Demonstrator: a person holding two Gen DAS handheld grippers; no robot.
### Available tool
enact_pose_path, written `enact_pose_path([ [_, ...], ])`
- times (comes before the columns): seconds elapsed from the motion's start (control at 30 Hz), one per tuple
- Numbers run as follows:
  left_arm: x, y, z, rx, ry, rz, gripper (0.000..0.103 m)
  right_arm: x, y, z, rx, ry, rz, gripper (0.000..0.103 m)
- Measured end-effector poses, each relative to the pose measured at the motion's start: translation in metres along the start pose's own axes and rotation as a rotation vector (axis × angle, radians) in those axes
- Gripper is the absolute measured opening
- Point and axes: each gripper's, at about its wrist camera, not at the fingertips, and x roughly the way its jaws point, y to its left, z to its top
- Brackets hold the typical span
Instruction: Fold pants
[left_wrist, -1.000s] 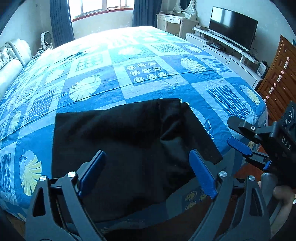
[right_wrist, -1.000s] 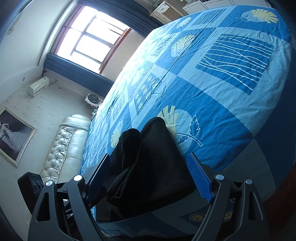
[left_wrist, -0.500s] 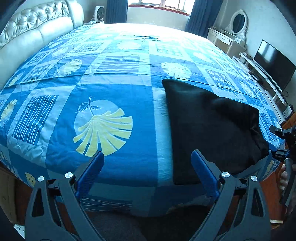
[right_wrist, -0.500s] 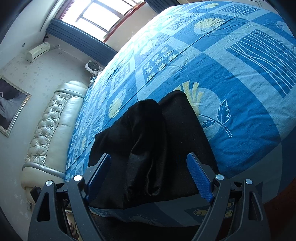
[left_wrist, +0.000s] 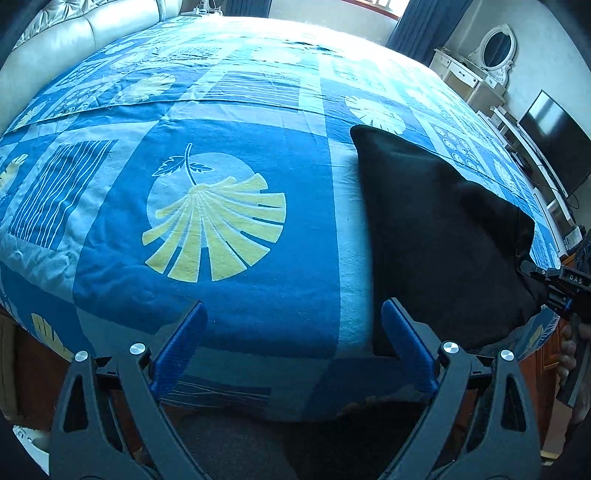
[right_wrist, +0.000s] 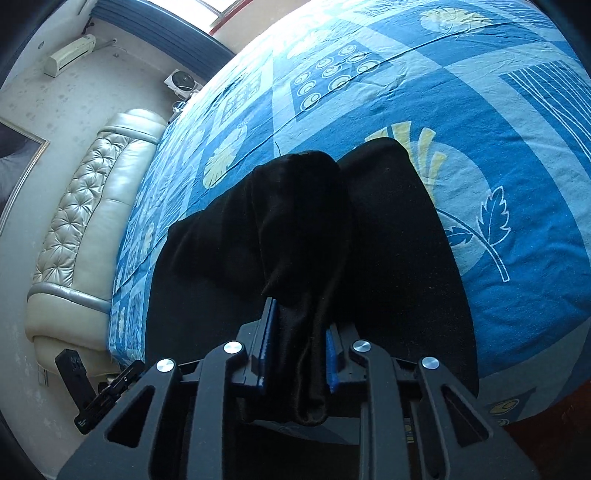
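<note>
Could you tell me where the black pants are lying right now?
The black fabric pants lie on the blue patterned bedspread near its foot edge, right of the left gripper; the right gripper pinches one fold.

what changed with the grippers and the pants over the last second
The right gripper closed on a bunched fold of the pants; a second ago it was open around them. The left gripper swung left off the pants and now hangs open over the bedspread. The pants stayed on the bed.

A bed (left_wrist: 236, 288) with a blue patterned cover carries black pants (left_wrist: 439, 236) near its front edge.
</note>
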Motion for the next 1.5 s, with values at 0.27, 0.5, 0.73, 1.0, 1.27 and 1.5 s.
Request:
enact_pose_path([
  [0.27, 0.001, 0.006, -0.002, -0.025, 0.012, -0.022, 0.095, -0.051, 0.020, 0.015, -0.099, -0.100, -0.002, 0.009],
  [0.5, -0.001, -0.006, -0.005, 0.003, 0.008, -0.059, 0.095, -0.048, -0.022, 0.013, -0.070, -0.075, -0.096, 0.005],
  [0.73, 0.005, -0.025, -0.011, 0.047, 0.033, -0.094, 0.095, -0.024, -0.055, 0.000, 0.029, -0.069, -0.053, 0.005],
  [1.0, 0.017, -0.023, -0.010, -0.028, 0.085, -0.223, 0.095, -0.045, -0.072, -0.012, 0.123, -0.144, 0.098, 0.019],
  [1.27, 0.039, -0.010, -0.005, -0.149, 0.159, -0.450, 0.095, -0.065, -0.101, -0.019, 0.208, -0.168, 0.181, 0.068],
  [1.5, 0.054, -0.017, -0.004, -0.156, 0.188, -0.536, 0.095, -0.031, -0.094, -0.025, 0.191, -0.041, 0.226, 0.071],
])
